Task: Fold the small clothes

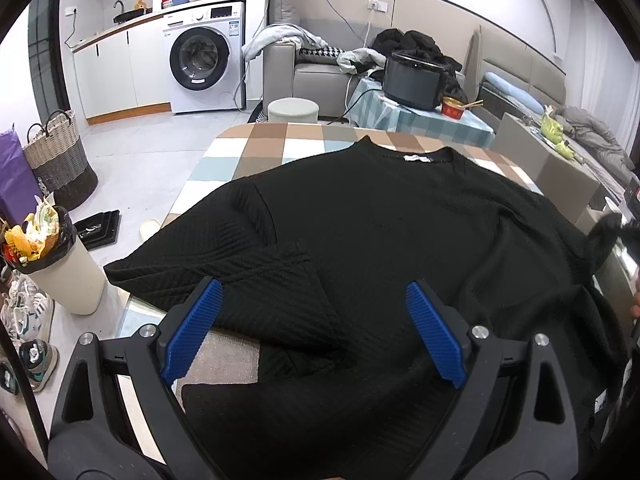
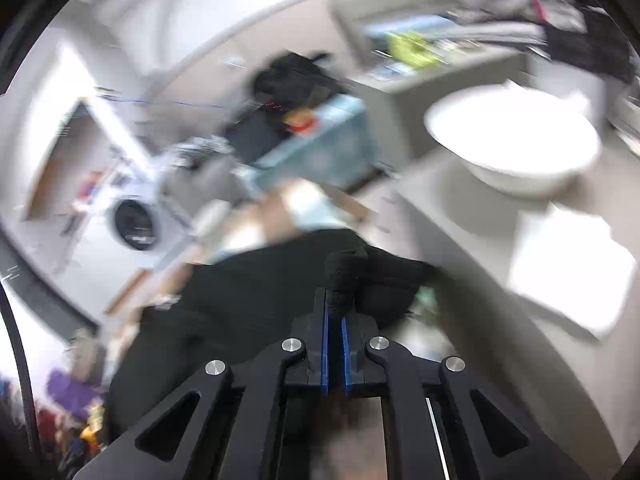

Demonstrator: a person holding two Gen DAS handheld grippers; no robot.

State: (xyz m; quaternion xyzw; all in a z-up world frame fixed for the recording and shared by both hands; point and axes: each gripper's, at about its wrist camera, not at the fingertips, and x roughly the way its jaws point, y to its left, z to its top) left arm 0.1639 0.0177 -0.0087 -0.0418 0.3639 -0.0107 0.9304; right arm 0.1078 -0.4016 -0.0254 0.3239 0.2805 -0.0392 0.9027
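Black sweater [image 1: 380,216] lies spread across the checkered table [image 1: 280,140], left sleeve folded inward. Left gripper [image 1: 314,332] hovers with jaws spread; right gripper [image 2: 335,312] pinches a bunched sleeve end. The knit looks soft, limp and light, best held at hems or cuffs.

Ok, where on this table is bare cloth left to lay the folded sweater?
Bare checkered tablecloth shows only along the far edge beyond the black sweater collar, and at the far-left corner. The sweater covers the rest. The left gripper hangs open over it; the right gripper pinches a bunch.
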